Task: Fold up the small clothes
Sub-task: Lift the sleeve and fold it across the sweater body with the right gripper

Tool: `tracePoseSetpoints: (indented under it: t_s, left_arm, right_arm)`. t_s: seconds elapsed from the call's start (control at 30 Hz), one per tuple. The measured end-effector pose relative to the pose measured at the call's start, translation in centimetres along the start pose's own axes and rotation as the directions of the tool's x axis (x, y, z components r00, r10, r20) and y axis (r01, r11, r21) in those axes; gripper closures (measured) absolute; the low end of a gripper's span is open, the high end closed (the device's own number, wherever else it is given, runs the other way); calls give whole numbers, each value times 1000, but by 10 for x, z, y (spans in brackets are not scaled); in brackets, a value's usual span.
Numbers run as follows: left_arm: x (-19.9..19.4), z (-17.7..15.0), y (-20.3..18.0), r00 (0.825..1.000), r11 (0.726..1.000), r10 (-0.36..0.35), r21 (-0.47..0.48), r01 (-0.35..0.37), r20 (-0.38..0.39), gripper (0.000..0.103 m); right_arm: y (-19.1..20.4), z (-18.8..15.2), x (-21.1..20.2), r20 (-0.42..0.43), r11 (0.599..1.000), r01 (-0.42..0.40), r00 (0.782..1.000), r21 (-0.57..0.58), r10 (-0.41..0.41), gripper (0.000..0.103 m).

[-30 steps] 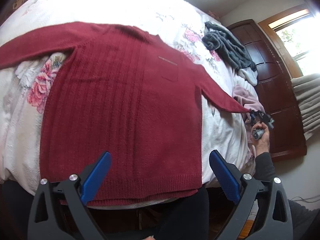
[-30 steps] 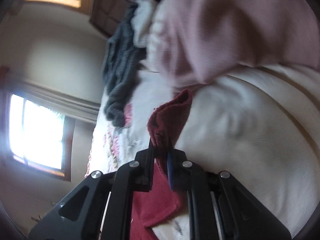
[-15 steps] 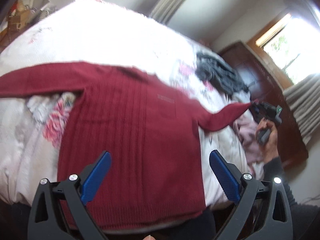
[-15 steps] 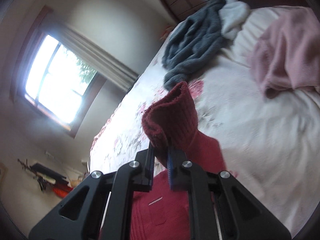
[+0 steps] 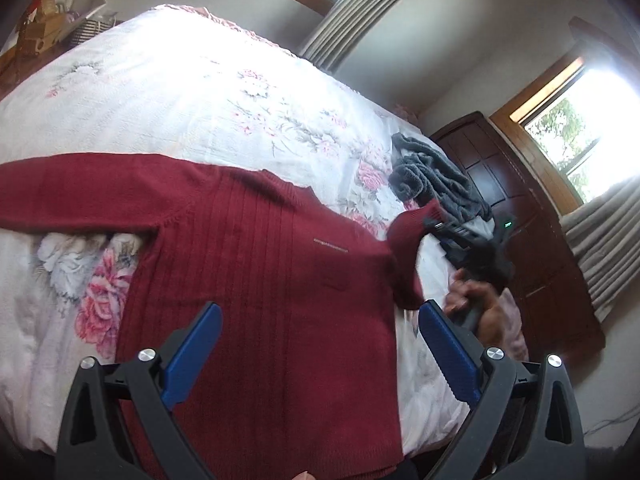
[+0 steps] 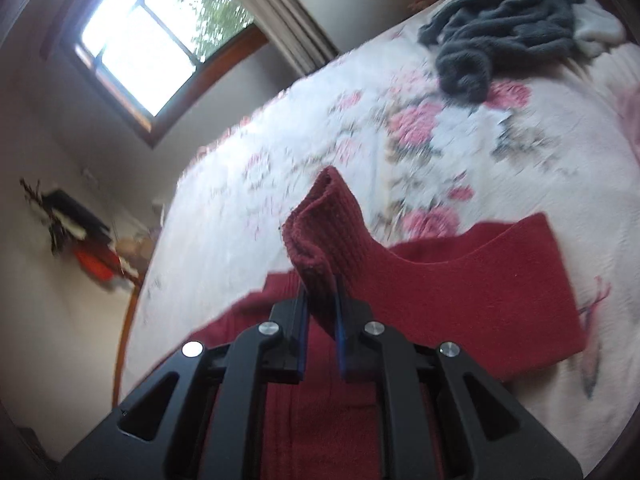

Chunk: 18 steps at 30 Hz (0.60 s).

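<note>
A bed covered by a white floral bedspread (image 5: 192, 92) is seen filling most of the left wrist view, with pink roses printed toward its 9 o'clock edge. A dark wooden wardrobe (image 5: 532, 240) is set at 3 o'clock, beside a bright window (image 5: 580, 128) framed in wood at 2 o'clock. Striped curtains (image 5: 356, 12) are hung at 12 o'clock, and further curtain folds (image 5: 604, 248) are gathered at 3 o'clock. Cluttered boxes (image 5: 52, 24) are stacked at 10 o'clock. In the right wrist view, a second window (image 6: 160, 40) is shown at 11 o'clock, and blurred dark and orange objects (image 6: 84, 240) are placed against the wall at 9 o'clock.
</note>
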<state>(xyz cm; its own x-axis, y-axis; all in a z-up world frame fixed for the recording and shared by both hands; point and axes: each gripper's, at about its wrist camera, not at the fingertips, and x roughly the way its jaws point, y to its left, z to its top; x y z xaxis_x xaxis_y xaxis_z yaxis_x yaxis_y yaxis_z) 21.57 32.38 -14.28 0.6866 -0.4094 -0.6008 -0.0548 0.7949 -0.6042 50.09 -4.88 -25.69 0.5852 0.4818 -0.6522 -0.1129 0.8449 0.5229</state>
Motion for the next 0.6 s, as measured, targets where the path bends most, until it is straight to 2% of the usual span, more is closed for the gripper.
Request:
tracePoseSetpoints:
  t_s: [0.17,0.23,0.27,0.3,0.33,0.37,0.47,0.6]
  left_arm:
    - [37,9,2,998,998,-49,-42,47,-33,4]
    - [60,10,7,996,994,-82,-79,78,-40,4]
    - [73,10,9,993,990,-101,-104,95,-54,4]
    - [90,10,13,989,983,-130,-140,119,-73,4]
    - [108,10,18,983,974,-158,-176,139,-98,4]
    - [122,11,21,978,969,-174,-199,148,-118,4]
    - [176,12,30,952,943,-239,-277,182,-190,4]
    - [252,11,43,921,914,-276,-372,163,-274,4]
  right_arm:
    - [27,-49,62,-97,996,29,995,-83,-37,92]
    - [26,-61,81,-133,995,16,991,-100,-29,82]
    - [25,-70,89,-165,996,-14,986,-93,-2,65]
    - [22,-75,91,-183,996,-43,983,-78,28,55]
    - [23,-80,88,-182,996,-64,982,-68,51,52]
    - [20,-83,80,-168,994,-89,983,-62,77,46]
    - [-3,-87,49,-85,994,-105,991,-19,103,43]
    - [-45,-101,21,39,991,-100,995,94,97,44]
